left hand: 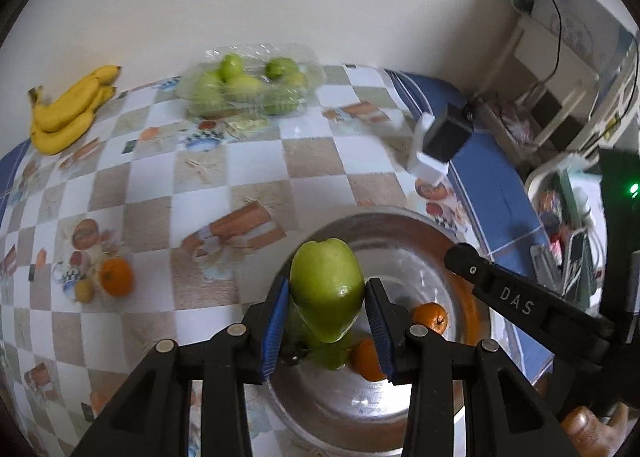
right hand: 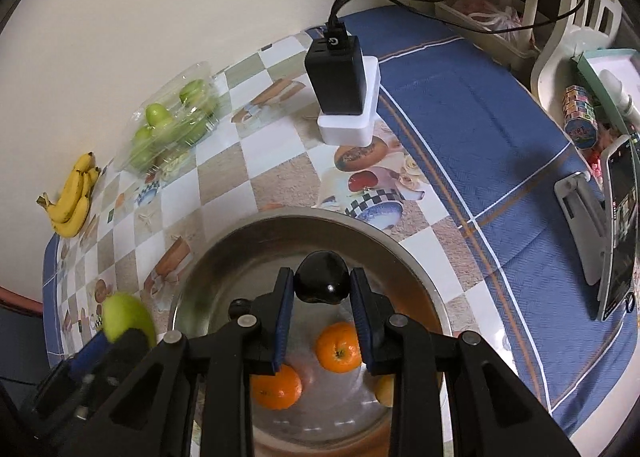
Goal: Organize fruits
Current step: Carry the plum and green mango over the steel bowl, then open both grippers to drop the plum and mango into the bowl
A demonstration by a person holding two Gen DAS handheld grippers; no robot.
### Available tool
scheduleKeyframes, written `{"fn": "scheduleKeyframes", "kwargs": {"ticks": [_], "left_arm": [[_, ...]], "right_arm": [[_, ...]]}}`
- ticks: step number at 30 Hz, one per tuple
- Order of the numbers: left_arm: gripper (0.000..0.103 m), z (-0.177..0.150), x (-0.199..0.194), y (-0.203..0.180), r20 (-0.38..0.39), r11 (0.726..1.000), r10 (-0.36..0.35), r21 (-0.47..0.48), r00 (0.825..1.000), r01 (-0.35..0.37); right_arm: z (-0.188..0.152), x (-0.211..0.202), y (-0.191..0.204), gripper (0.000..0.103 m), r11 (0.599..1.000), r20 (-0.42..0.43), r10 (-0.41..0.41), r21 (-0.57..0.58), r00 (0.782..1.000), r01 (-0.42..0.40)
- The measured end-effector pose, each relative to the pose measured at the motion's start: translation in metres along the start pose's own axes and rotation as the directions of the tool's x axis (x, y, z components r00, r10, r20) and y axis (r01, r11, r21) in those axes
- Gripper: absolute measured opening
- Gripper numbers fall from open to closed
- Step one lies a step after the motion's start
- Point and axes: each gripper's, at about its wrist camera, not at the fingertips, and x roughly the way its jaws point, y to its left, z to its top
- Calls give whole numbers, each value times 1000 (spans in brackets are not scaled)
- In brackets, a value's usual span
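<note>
The left tongs (left hand: 326,321) grip a green fruit (left hand: 326,293), pear-like in shape, its sides pressed between the blue pads (left hand: 276,327). The fruit hangs over the near edge of a steel bowl (left hand: 400,229). The right tongs (right hand: 322,309) are clenched on a small, glossy dark fruit (right hand: 322,277), perhaps a plum, and hold it above the middle of the same steel bowl (right hand: 224,257).

In the bowl lie two oranges (right hand: 338,347), apart from each other, and at the right wall a paler fruit I cannot name. From the right wrist view the left tongs and their green load appear at the lower left, just beside the bowl's rim.

Farther out on the chequered desk (left hand: 320,161) lie one loose orange (left hand: 116,277), a clear plastic pack of green fruits (left hand: 244,85) and a bunch of bananas (left hand: 68,109) by the wall. A black charger (right hand: 338,73) stands on a white block near the blue cloth.

I judge the step in hand to be the carrying of both fruits to the bowl. The next move calls for lowering each load close to the bottom, clear of the oranges, before the tongs let go, lest the fruits drop, bruise or roll. The loose orange and the packed fruits seem left to gather.
</note>
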Motion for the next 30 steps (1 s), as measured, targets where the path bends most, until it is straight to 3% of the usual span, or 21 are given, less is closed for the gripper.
{"fn": "scheduleKeyframes", "kwargs": {"ticks": [5, 30], "left_arm": [[42, -1, 21, 6, -11, 998, 66, 19, 998, -66], [42, 13, 50, -16, 14, 967, 212, 142, 977, -212]], "right_arm": [[-2, 11, -1, 30, 1000, -21, -10, -2, 1000, 10], [0, 53, 7, 30, 995, -90, -91, -49, 992, 87]]}}
